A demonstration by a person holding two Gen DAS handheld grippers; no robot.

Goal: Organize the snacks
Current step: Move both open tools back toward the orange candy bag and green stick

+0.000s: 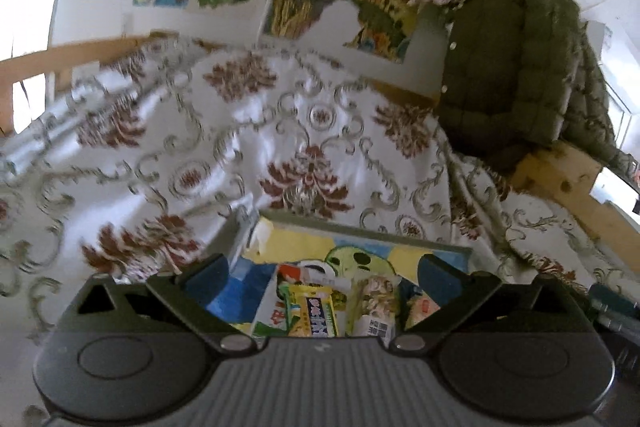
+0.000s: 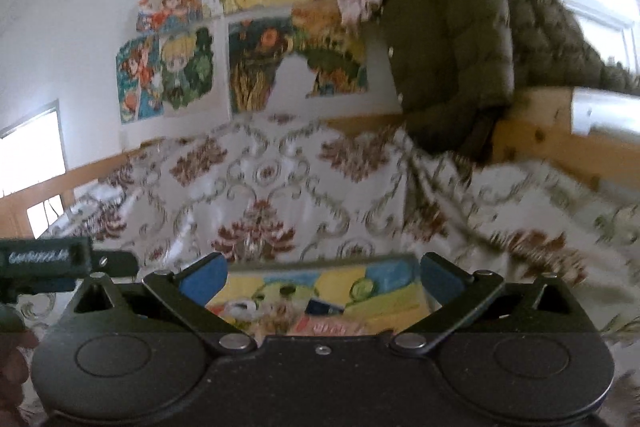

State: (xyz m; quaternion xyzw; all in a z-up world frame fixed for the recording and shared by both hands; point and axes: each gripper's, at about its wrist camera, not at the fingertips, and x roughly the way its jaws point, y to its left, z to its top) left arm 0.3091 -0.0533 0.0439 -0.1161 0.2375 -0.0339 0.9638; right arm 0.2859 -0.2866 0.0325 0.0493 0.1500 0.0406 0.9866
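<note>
- Left gripper (image 1: 322, 269) fingers spread wide, nothing between them; same for the right gripper (image 2: 320, 269)
- Snacks (image 1: 320, 307) lie packed in the box (image 1: 360, 231) on the bed's floral cover (image 1: 280, 131), near both grippers (probably gathered there for tidiness)

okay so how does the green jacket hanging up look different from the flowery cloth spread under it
The green jacket is plain dark olive; the flowery cloth is white with red-brown flowers and grey scrolls. The jacket is puffy and quilted with pale snap buttons; the cloth is thin and shiny. The jacket hangs bunched over a wooden rail; the cloth lies spread wide, with loose folds. Both are fabric, and the jacket's hem reaches the cloth's upper edge.
</note>
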